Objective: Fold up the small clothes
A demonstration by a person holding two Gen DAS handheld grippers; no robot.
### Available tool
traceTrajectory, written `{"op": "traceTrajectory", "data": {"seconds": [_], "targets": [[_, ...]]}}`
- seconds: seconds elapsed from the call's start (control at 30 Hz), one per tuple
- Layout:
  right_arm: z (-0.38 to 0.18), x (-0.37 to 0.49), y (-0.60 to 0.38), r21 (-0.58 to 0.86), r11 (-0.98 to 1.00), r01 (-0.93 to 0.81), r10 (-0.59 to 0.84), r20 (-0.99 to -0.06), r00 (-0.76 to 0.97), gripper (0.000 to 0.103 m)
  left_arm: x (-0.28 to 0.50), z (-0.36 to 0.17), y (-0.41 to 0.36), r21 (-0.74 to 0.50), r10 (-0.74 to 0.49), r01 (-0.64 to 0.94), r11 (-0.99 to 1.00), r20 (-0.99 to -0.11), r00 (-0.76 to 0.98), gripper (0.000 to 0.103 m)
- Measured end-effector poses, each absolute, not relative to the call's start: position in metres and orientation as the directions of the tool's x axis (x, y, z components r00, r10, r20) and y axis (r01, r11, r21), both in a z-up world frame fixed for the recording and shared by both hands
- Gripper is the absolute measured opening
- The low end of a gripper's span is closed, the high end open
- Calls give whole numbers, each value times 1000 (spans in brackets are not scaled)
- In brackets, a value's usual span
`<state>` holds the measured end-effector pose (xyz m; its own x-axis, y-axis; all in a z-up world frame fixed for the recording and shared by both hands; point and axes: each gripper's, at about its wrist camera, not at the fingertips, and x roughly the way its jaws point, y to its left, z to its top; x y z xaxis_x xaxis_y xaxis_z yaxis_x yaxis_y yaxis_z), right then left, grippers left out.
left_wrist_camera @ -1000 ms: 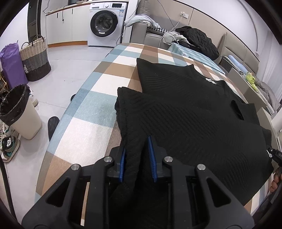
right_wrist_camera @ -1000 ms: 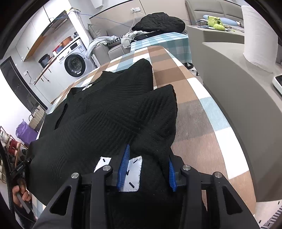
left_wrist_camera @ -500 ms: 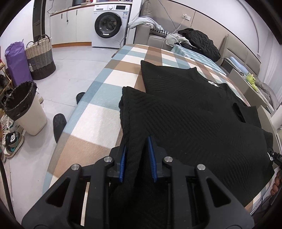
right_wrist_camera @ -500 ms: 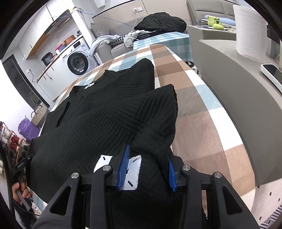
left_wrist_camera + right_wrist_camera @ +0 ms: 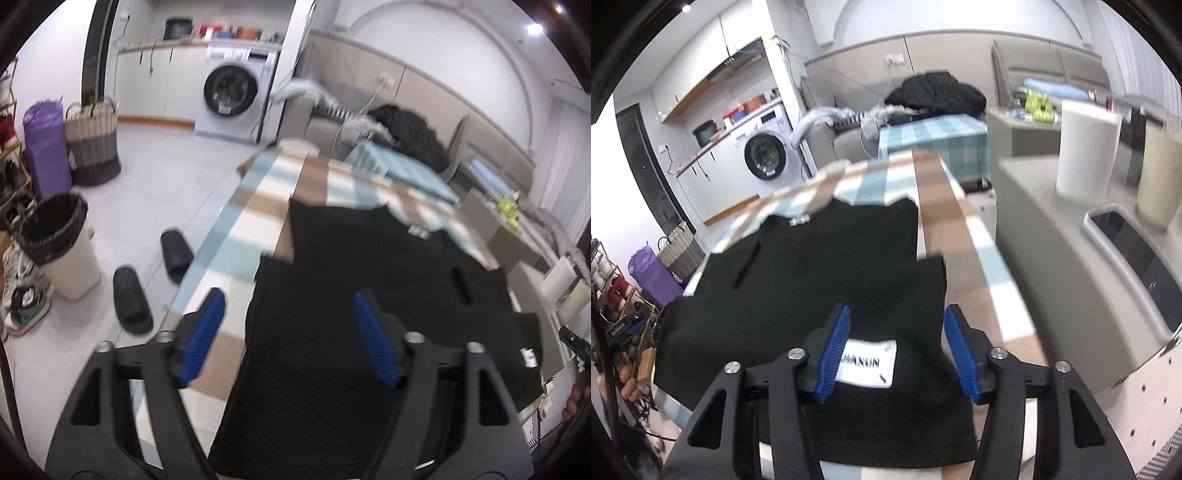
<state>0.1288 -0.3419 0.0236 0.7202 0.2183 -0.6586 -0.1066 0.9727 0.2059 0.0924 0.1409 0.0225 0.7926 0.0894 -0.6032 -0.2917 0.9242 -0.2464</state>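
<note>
A black knit garment [image 5: 369,295] lies spread on the checked table [image 5: 255,221], its near edge hanging over the front. My left gripper [image 5: 290,332] is open, its blue pads wide apart above the garment's left edge, holding nothing. In the right wrist view the same garment [image 5: 820,266] shows a white label [image 5: 868,363] near its right corner. My right gripper [image 5: 897,350] is open, with the label and the cloth lying loose between its pads.
A lined bin [image 5: 59,243] and two black slippers [image 5: 131,299] are on the floor to the left. A grey counter [image 5: 1071,221] with a paper roll [image 5: 1084,153] stands right of the table. A sofa with clothes [image 5: 406,129] is at the back.
Both grippers have opened and let go of the garment, which now lies on the table. Both have lifted and pulled back a little.
</note>
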Motion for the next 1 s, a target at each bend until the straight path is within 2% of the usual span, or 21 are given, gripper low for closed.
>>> {"op": "traceTrajectory", "data": {"seconds": [0.17,0.67,0.87,0.97,1.0], "targets": [[51,133,-342,215,971,-108,218,-595,773,85,77,48,134,-228,94,-249,941,-533,841,84],[9,136,-350,221,969,-109,233,-679,696,86,94,32,126,-210,63,-232,950,-596,800,85],[-24,149,-357,275,954,-116,285,-724,629,66,104,17,125,-200,57,-232,952,-630,774,85],[-43,156,-354,278,954,-108,286,-750,596,45,112,7,125,-178,68,-243,954,-657,751,85],[-47,157,-352,279,954,-113,290,-753,590,35,114,3,126,-171,75,-249,953,-667,741,85]]}}
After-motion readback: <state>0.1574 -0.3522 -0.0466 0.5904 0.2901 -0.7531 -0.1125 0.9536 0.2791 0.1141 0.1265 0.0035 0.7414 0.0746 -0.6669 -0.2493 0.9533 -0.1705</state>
